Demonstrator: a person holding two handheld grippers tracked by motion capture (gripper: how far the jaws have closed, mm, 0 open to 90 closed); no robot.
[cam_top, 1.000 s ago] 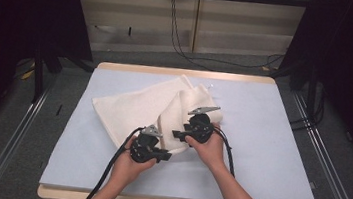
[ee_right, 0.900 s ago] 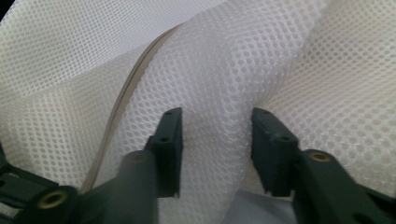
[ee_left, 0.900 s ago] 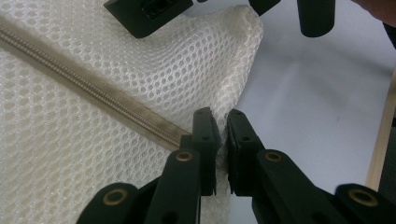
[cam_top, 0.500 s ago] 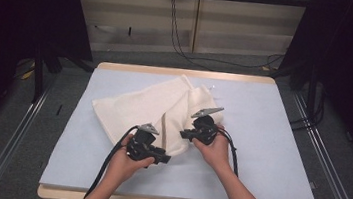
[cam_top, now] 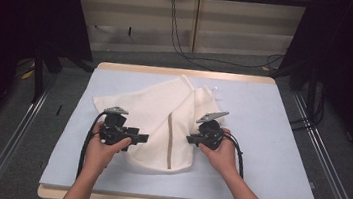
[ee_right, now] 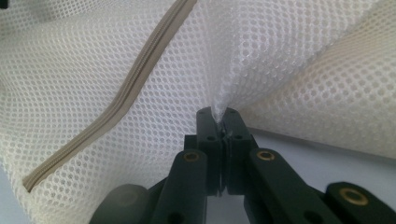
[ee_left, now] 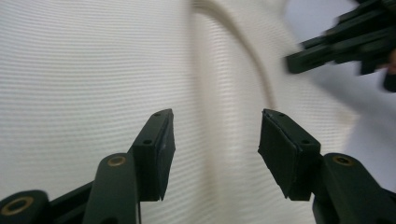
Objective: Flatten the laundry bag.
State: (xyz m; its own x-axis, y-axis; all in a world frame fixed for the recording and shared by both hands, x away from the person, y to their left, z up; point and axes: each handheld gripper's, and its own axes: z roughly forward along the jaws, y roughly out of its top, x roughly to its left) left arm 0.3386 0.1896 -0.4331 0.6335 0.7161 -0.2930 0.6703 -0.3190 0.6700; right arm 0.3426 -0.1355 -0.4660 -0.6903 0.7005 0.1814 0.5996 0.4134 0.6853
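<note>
White mesh bag (cam_top: 161, 123) lies crumpled mid-table on the blue mat (cam_top: 270, 140), zipper (ee_right: 107, 112) apparently closed; right gripper (ee_right: 217, 116) pinches its edge, left gripper (ee_left: 215, 144), jaws just opening, holds nothing: flattening or folding looks barely begun.

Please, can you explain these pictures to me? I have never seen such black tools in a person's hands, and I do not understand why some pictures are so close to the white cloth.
A person stands at a table covered with a pale blue mat and holds a hand-operated clamp, called a gripper, in each hand. The wide picture comes from a camera above the table. The two close pictures come from small cameras riding on the grippers, looking along their black jaws. On the mat lies a white mesh bag with a beige zipper. The right gripper is shut on a pinch of the mesh. The left gripper has just been opening; its jaws stand apart above the bag with nothing between them.
</note>
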